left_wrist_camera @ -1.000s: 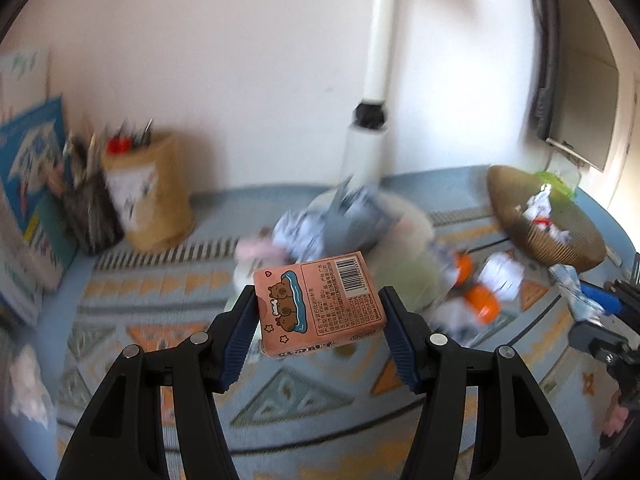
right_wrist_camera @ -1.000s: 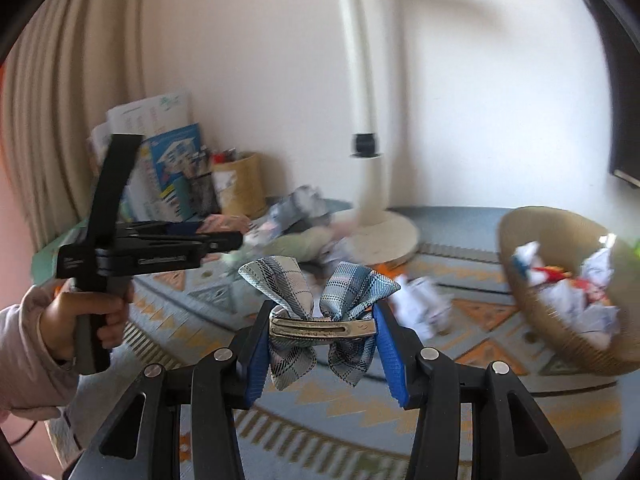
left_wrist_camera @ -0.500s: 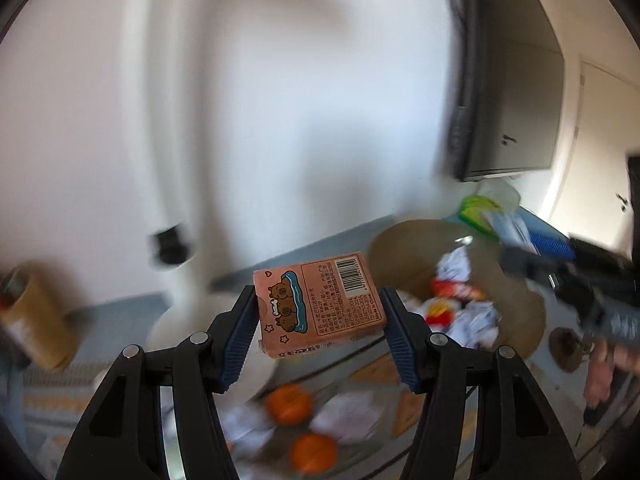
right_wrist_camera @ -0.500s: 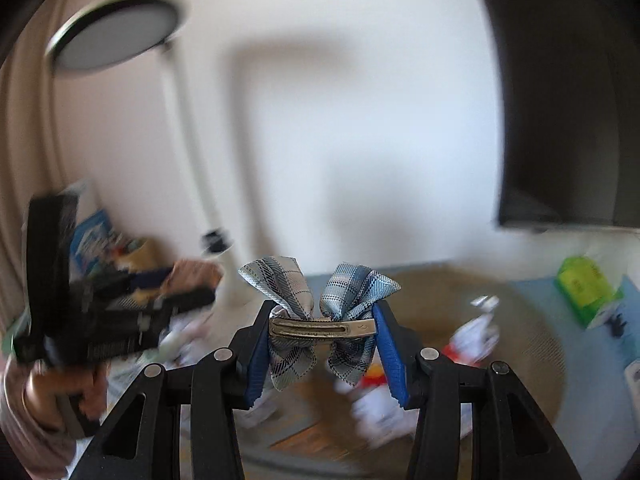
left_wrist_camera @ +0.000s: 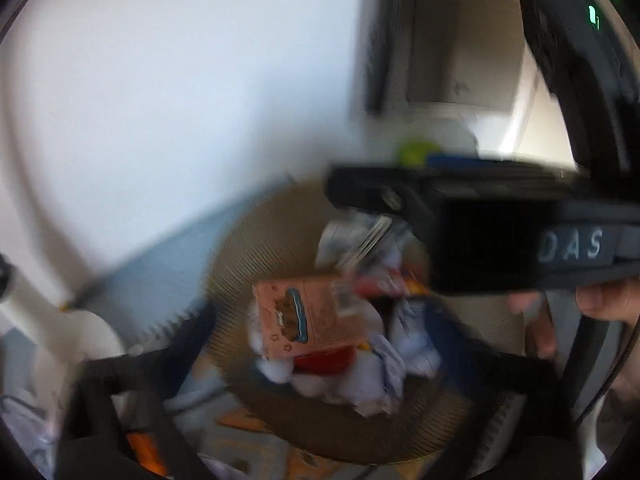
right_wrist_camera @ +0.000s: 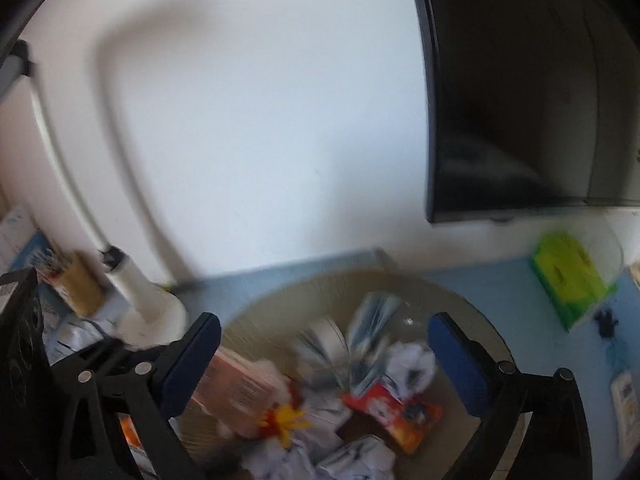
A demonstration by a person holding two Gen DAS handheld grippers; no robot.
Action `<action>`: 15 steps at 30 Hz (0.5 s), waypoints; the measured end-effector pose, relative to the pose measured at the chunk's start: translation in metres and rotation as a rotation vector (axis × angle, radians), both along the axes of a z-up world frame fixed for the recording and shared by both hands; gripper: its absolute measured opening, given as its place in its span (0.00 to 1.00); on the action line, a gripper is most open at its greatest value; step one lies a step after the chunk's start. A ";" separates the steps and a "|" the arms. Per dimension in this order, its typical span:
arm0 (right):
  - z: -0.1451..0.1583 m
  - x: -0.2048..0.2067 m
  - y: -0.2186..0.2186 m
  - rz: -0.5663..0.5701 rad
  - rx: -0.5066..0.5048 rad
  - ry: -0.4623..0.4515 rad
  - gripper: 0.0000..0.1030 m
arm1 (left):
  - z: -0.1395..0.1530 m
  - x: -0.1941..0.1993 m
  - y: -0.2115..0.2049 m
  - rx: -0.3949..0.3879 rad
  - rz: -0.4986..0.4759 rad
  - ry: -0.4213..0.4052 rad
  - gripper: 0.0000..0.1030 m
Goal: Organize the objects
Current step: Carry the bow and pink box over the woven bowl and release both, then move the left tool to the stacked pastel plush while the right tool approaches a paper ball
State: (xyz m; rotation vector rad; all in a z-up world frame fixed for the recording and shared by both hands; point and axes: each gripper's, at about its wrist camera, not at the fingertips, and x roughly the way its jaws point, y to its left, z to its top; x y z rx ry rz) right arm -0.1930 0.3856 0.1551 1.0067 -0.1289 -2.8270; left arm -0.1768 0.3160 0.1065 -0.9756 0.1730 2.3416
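White wall and a blue bench frame a woven basket (right_wrist_camera: 480, 328) at lower centre, heaped with crumpled paper (right_wrist_camera: 412, 364). Both grippers are spread and hold nothing: the right gripper (right_wrist_camera: 324, 360) over the basket, the left gripper (left_wrist_camera: 320, 344) blurred. A pink box (left_wrist_camera: 308, 320) and plaid bow (right_wrist_camera: 372, 312) appear mid-drop into the heap. Both look light; the stiff box suits a hold across its sides, the soft bow by its clip.
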 end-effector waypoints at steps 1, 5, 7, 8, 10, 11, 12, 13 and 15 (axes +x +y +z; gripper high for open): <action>-0.001 0.001 0.002 -0.014 0.010 0.007 1.00 | 0.000 0.003 0.001 0.008 -0.006 0.008 1.00; -0.003 0.010 0.011 -0.040 -0.018 0.022 1.00 | 0.002 0.016 -0.007 0.018 0.003 0.028 0.99; -0.003 0.015 0.014 -0.058 -0.036 0.024 1.00 | 0.003 0.018 -0.011 0.007 0.015 0.024 0.99; -0.003 0.017 0.015 -0.064 -0.043 0.027 1.00 | 0.004 0.021 -0.015 0.000 0.024 0.028 0.99; 0.000 0.022 0.014 -0.069 -0.052 0.034 1.00 | 0.007 0.027 -0.024 0.000 0.034 0.030 0.99; 0.003 0.026 0.011 -0.067 -0.058 0.036 1.00 | 0.009 0.029 -0.029 -0.001 0.042 0.031 0.99; 0.005 0.029 0.009 -0.066 -0.062 0.039 1.00 | 0.012 0.033 -0.035 -0.001 0.052 0.037 0.99; 0.008 0.032 0.005 -0.064 -0.064 0.044 1.00 | 0.017 0.033 -0.042 -0.001 0.061 0.045 0.99; 0.017 0.039 -0.005 -0.054 -0.066 0.061 1.00 | 0.027 0.037 -0.059 -0.005 0.078 0.067 0.99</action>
